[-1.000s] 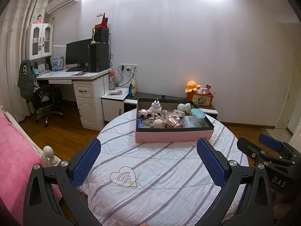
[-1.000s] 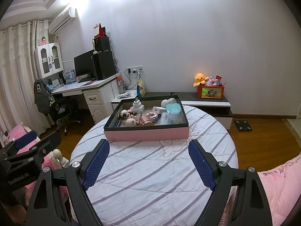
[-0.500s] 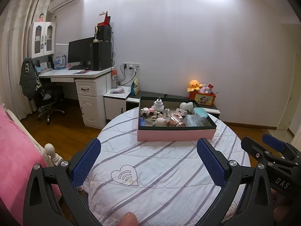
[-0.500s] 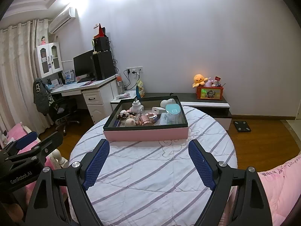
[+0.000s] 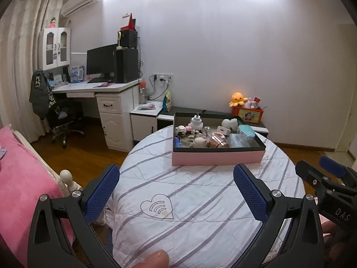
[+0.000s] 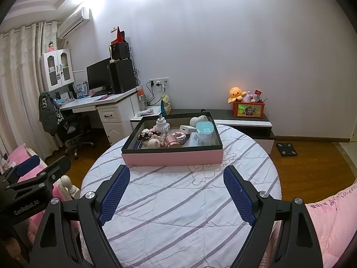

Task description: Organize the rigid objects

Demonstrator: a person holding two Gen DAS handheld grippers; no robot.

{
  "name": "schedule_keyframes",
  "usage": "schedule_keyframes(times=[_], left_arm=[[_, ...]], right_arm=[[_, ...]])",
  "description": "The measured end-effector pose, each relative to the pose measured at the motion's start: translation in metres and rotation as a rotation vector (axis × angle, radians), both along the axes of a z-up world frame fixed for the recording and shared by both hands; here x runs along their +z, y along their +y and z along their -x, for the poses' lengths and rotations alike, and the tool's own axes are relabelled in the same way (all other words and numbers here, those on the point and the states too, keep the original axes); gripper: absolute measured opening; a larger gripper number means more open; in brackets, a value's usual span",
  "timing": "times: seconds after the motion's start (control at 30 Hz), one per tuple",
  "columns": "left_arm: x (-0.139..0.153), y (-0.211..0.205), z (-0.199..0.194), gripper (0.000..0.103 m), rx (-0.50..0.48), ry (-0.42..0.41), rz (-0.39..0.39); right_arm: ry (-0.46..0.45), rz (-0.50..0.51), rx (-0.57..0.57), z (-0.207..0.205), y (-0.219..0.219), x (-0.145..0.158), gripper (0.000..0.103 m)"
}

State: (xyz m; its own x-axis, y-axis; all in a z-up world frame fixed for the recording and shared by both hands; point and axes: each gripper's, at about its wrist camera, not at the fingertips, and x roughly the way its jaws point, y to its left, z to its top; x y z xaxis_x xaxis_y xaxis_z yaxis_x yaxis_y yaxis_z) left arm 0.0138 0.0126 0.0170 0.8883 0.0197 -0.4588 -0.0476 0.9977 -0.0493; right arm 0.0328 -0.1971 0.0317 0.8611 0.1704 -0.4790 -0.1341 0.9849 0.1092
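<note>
A pink-sided box with a dark rim (image 5: 217, 157) (image 6: 171, 156) sits at the far side of a round table covered with a striped white cloth (image 5: 200, 201) (image 6: 178, 201). It holds several small rigid items: a white bottle (image 6: 162, 124), a teal-lidded clear jar (image 6: 204, 132), a rose-gold tin (image 6: 171, 144), a white block (image 6: 186, 130). My left gripper (image 5: 176, 192) is open and empty over the near cloth. My right gripper (image 6: 176, 189) is open and empty, just short of the box.
A pink bed (image 5: 20, 174) lies at the left and pink bedding (image 6: 330, 223) at the right. A white desk with a monitor (image 5: 100, 67) and a chair (image 5: 64, 120) stand at the back left. A low cabinet with an orange plush (image 6: 236, 93) stands behind the table.
Both grippers have tilted and shifted slightly, so the box sits a little lower in view. A fingertip has come into view at the bottom of the left wrist view. Both stay open.
</note>
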Motion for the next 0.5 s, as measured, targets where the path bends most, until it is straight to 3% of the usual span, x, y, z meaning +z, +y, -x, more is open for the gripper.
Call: schedule_keyframes(times=[0.5], left_arm=[[0.0022, -0.0008, 0.0046, 0.103, -0.053, -0.018, 0.017]], right_arm=[[0.000, 0.002, 0.000, 0.0008, -0.0006, -0.0033, 0.087]])
